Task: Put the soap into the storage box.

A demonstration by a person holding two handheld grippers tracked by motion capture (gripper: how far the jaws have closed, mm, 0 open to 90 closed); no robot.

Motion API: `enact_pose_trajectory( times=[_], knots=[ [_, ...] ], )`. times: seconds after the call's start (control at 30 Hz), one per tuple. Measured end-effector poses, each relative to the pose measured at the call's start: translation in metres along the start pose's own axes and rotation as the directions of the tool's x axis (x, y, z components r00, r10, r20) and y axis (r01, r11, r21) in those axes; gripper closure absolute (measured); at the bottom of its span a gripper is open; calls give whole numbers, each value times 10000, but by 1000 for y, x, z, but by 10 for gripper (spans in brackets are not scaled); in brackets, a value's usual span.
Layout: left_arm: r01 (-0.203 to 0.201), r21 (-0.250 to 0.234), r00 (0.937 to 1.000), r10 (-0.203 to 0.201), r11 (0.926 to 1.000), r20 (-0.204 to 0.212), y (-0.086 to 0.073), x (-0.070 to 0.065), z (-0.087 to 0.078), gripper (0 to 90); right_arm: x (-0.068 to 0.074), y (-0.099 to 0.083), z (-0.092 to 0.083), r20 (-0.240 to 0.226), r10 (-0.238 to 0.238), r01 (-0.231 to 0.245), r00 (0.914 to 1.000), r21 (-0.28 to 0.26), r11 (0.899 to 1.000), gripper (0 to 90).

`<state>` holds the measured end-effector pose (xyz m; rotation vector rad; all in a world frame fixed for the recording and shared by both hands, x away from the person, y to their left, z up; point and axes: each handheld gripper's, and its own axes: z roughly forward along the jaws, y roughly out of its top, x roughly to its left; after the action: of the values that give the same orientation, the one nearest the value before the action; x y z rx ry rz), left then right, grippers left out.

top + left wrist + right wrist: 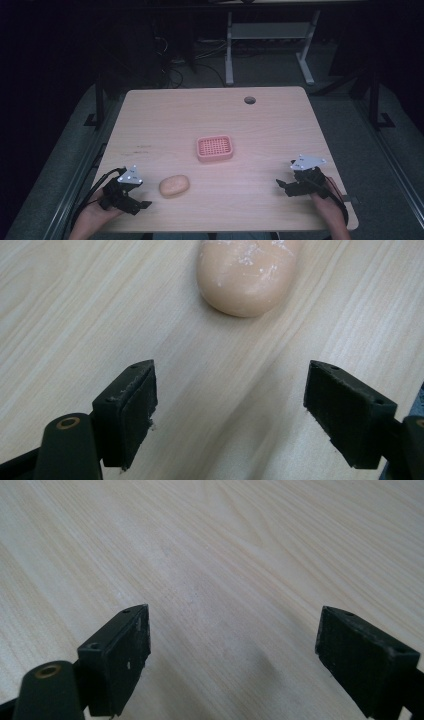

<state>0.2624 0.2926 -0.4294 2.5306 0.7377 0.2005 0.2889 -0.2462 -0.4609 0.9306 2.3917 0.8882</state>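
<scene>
Room behind the wooden bench (280, 125) was too dark to read, but my left tool (230, 410) gaped wide just short of the soap (247, 275), cut off up top, right tool (232, 655) wide over bare wood.

In my left gripper view the soap (248, 276) is cut off by the top edge, so I can't see its far end. From the high view the pink dish (215, 148) is too small for me to make out its grid, and both forearms run off the bottom edge. The room beyond the surface (210, 115) is too dark to read.
</scene>
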Motion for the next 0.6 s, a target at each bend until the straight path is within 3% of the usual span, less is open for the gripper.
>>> enact_pose_trajectory(
  times=[0.6],
  knots=[
    [-260, 154, 9996, 258, 9995, 135, 14, -1, 0, 210, 1, -1, -2, 29, 125, -125, 9999, -94, 9999, 138]
  ],
)
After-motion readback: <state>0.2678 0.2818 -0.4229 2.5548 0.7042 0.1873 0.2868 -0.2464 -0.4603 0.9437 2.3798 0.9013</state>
